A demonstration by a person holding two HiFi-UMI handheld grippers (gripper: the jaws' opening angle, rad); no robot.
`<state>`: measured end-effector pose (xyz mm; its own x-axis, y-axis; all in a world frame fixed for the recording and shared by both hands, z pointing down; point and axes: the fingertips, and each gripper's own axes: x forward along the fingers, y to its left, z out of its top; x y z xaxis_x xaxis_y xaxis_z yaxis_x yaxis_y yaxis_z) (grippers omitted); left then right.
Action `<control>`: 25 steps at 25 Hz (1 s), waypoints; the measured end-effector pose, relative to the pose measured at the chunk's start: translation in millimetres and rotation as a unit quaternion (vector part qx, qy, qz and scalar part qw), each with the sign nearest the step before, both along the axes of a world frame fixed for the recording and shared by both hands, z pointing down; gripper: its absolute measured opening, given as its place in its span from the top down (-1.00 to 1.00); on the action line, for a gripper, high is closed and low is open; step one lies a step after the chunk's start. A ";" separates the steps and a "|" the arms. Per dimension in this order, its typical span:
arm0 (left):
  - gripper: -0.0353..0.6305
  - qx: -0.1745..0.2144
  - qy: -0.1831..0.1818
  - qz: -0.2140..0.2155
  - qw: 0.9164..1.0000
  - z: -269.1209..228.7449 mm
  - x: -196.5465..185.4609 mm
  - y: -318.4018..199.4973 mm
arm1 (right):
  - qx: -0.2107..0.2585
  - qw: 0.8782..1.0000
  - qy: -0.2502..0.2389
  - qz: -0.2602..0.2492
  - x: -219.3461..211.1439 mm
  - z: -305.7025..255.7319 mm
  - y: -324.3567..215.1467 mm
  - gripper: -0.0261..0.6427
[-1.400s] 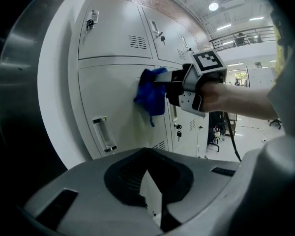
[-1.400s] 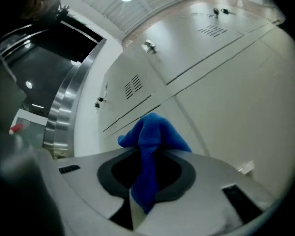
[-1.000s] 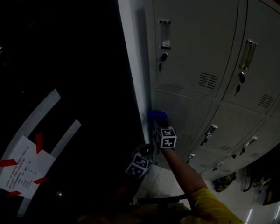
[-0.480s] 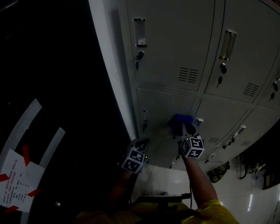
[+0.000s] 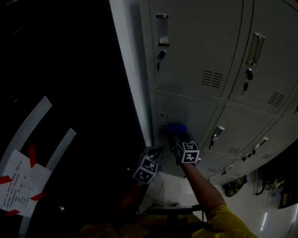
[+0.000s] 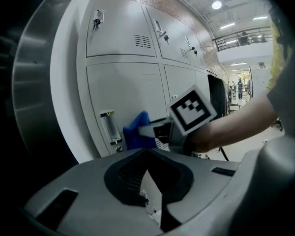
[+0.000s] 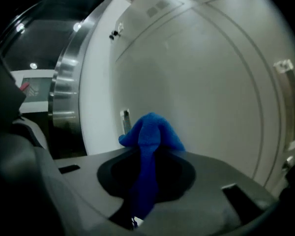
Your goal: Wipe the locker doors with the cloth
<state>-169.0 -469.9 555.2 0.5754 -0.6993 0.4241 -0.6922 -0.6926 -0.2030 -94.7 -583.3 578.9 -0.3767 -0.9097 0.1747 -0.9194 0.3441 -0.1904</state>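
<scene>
Currently my right gripper (image 5: 178,139) has its jaws clamped on the blue cloth (image 5: 174,129). In the right gripper view the cloth bunches up ahead of the jaw tips, and a tail hangs down between them. The cloth sits against the second-row door (image 5: 193,110) in the leftmost column of lockers, just right of that door's handle (image 5: 163,119). The left gripper view confirms this placement: handle at left, cloth beside it, right gripper behind the cloth. My left gripper (image 5: 155,157) hangs just below and left of the right one, near the lockers' left edge. Its jaws are pressed together with nothing between them. The head view is dim, so I cannot tell whether the left gripper touches the lockers.
</scene>
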 end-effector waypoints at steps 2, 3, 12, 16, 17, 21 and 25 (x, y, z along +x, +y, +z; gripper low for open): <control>0.88 0.001 0.000 -0.004 1.000 0.1 -5.2 2.2 | -0.020 1.000 0.012 0.001 -20.5 24.2 -16.7 0.72; 0.88 0.002 0.000 -0.002 1.000 1.0 -6.8 3.0 | -0.022 1.000 0.014 0.001 -27.4 30.5 -21.1 0.72; 0.88 0.004 -0.003 0.017 1.000 5.5 5.6 -4.3 | 0.004 0.996 0.010 0.084 66.7 19.5 15.0 0.73; 0.88 0.002 -0.006 0.035 0.999 9.3 22.7 -8.7 | -0.002 0.993 0.011 0.121 130.8 31.0 34.7 0.73; 0.88 0.003 -0.004 0.037 0.999 9.1 25.9 -9.1 | -0.003 0.993 0.007 0.115 133.5 31.1 36.0 0.73; 0.88 0.009 -0.003 0.034 0.999 4.3 25.5 -8.4 | 0.009 0.996 -0.010 0.087 110.4 17.7 34.0 0.73; 0.88 0.005 -0.011 0.015 1.000 5.8 10.9 -5.1 | -0.017 1.000 -0.003 0.021 39.0 36.1 17.6 0.73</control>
<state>-158.1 -475.0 561.1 0.5865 -0.6863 0.4302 -0.6670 -0.7106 -0.2243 -55.7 -565.7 615.0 -0.3399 -0.9182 0.2032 -0.9317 0.2993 -0.2058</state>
